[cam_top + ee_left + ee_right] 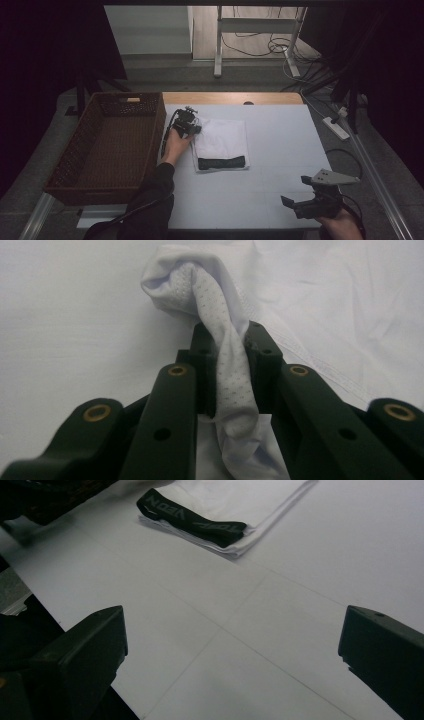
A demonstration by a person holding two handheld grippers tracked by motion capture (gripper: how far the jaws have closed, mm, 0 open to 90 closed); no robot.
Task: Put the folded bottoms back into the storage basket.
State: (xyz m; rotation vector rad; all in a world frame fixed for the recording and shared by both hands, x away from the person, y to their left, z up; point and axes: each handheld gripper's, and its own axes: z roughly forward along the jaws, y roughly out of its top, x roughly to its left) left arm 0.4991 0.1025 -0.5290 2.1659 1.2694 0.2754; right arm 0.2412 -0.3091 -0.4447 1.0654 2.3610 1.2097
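The left gripper (pixel 231 347) pinches the folded white garment (pixel 222 138) (basket (pixel 107 177) beside it); the right gripper (pixel 232 650) waits spread; the move remains.

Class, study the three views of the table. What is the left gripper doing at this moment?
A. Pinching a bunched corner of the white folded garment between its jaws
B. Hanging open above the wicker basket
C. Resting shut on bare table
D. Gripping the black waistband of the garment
A: in the left gripper view the left gripper has its jaws closed on a twisted bunch of the white garment, at the garment's far left corner in the high view.
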